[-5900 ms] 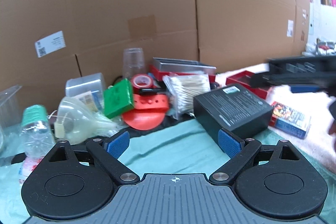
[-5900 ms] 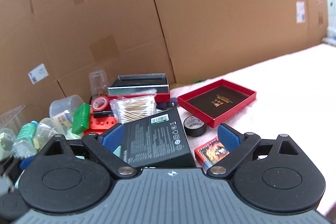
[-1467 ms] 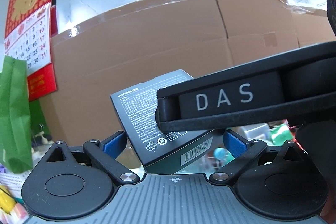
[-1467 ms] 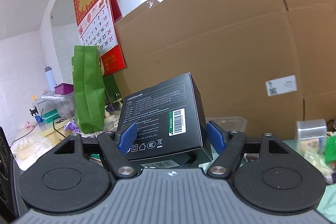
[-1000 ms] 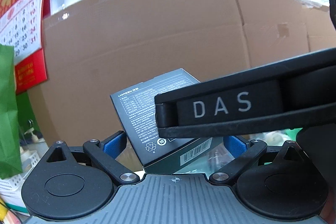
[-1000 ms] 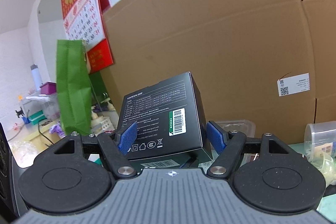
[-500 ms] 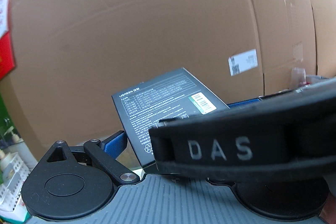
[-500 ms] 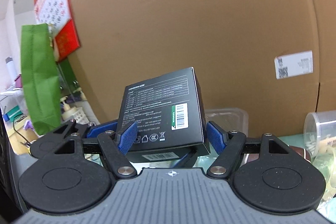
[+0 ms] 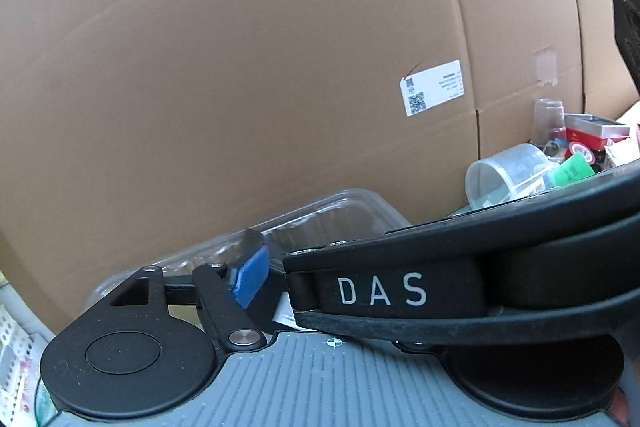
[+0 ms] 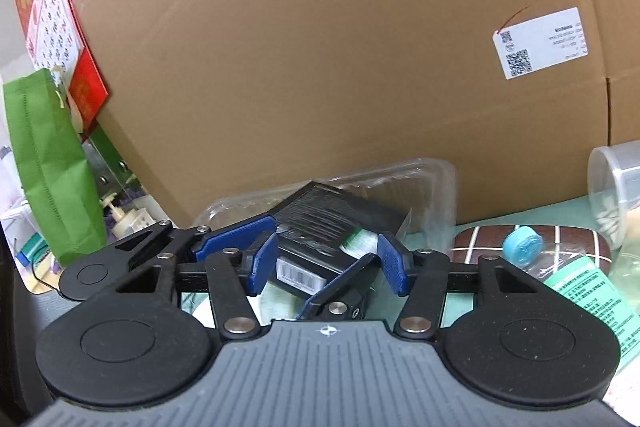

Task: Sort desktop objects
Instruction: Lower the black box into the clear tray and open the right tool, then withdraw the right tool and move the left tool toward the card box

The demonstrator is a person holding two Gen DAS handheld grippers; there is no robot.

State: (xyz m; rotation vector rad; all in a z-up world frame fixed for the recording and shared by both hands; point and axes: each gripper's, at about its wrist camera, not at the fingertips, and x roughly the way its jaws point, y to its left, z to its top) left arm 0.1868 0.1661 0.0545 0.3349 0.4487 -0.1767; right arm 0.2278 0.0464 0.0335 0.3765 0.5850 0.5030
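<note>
Setting the black box (image 10: pixel 320 223) into the clear tray (image 10: pixel 432 183), by the look of it. Sitting tilted at centre frame in the right wrist view, far end inside the tray, barcode end raised between both tools. Not yet lying flat, so not yet done with this item.

Left of centre: left gripper (image 10: pixel 322 245) reaching in from the left edge, fingers (image 10: pixel 240 233) just been closing, one along the box's upper left edge, one beneath it. Hard to tell whether truly pressing. Centre: right gripper (image 10: pixel 328 262), fingers (image 10: pixel 262 263) also just been closing, pads touching both sides of the box, so gripping it.

Next, probably: ease the near end down flat into the tray, then spread both pairs and back out without dragging the box along. Crossed tools here, so better one at a time.

Around, left to right: green bag (image 10: pixel 48 163) at far left, red calendar (image 10: pixel 44 7) above it. Cardboard wall (image 10: pixel 320 47) right behind the tray, so no room to push deeper. Brown grid-patterned case (image 10: pixel 480 239) at lower right, just beside the tray on the teal worktop (image 10: pixel 520 215). Blue-capped bottle (image 10: pixel 522 245) in front of that, clear cup (image 10: pixel 616 179) at the right edge. Over in the left wrist view, lower right swallowed by the right gripper's black body, only one blue pad showing.
</note>
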